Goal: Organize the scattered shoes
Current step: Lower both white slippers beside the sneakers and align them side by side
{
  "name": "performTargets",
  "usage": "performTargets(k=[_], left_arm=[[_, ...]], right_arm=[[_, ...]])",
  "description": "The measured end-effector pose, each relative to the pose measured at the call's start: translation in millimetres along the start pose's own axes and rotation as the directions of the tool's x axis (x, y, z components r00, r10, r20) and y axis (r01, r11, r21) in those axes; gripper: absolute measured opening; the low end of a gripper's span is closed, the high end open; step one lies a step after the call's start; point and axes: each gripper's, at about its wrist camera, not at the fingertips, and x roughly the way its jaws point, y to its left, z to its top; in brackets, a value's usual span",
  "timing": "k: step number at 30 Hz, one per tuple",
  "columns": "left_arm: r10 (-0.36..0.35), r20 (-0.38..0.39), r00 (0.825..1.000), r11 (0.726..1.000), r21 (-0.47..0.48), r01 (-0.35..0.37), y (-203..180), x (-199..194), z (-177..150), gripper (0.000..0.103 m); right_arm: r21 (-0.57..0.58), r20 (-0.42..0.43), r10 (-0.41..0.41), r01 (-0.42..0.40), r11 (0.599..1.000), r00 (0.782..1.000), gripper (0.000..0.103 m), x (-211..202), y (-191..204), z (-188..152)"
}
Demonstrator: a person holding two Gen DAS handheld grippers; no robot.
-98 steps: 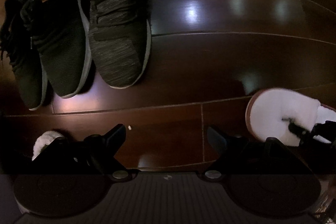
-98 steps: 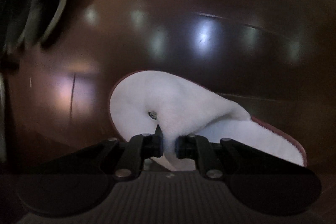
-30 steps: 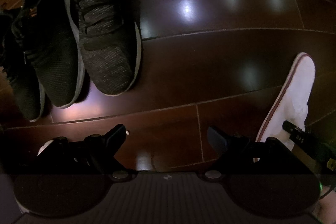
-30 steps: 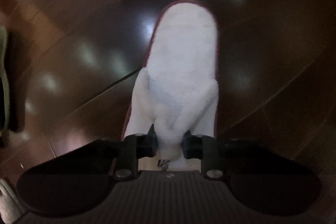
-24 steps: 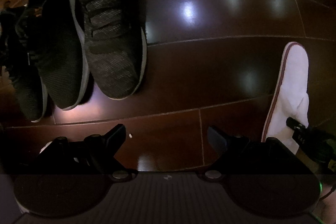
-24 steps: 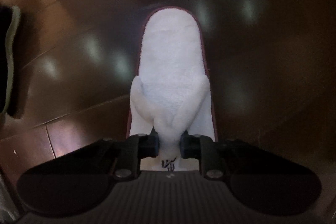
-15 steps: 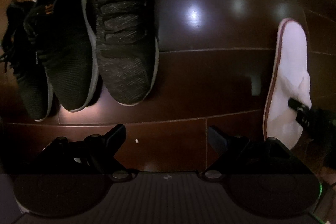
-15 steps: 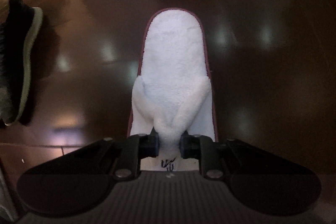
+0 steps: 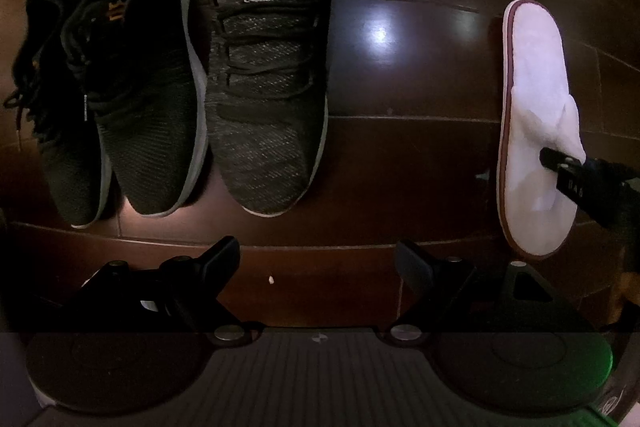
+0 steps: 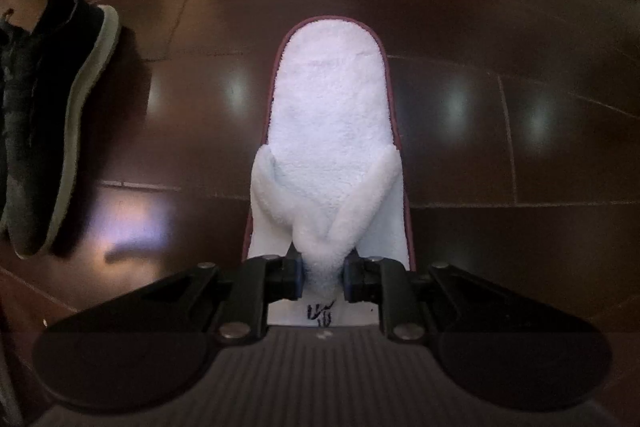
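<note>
A white fluffy slipper (image 10: 332,115) with a dark red rim lies flat on the dark wood floor, heel end away from me. My right gripper (image 10: 322,277) is shut on its strap. In the left wrist view the same slipper (image 9: 536,99) sits at the right, with the right gripper (image 9: 560,163) pinching its strap. Three dark sneakers stand side by side at the left: a grey knit one (image 9: 268,75), a black one (image 9: 144,87) and a third (image 9: 52,107) partly hidden. My left gripper (image 9: 318,259) is open over bare floor, holding nothing.
A small white crumb (image 9: 271,280) lies on the floor between the left fingers. The sole edge of the grey sneaker (image 10: 52,131) shows at the left of the right wrist view. A wide strip of floor (image 9: 408,107) separates the sneakers from the slipper.
The slipper was turned from lying crosswise to pointing parallel with the sneakers, then carried forward to sit level with them. The right gripper stayed shut on its strap. The left gripper stayed open.
</note>
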Motion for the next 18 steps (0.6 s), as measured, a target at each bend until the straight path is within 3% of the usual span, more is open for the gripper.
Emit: performTargets(k=[9, 18], left_arm=[[-0.001, 0.001, 1.0, 1.0, -0.016, 0.001, 5.6, -1.4, 4.9, 0.089], [-0.008, 0.01, 1.0, 1.0, -0.027, 0.008, 13.7, -5.4, 13.0, 0.089]], right_arm=[[-0.035, -0.006, -0.002, 0.002, 0.999, 1.0, 0.019, 15.3, 14.2, 10.7], [-0.047, -0.014, -0.012, 0.011, 0.999, 1.0, 0.019, -0.5, 10.4, 11.9]])
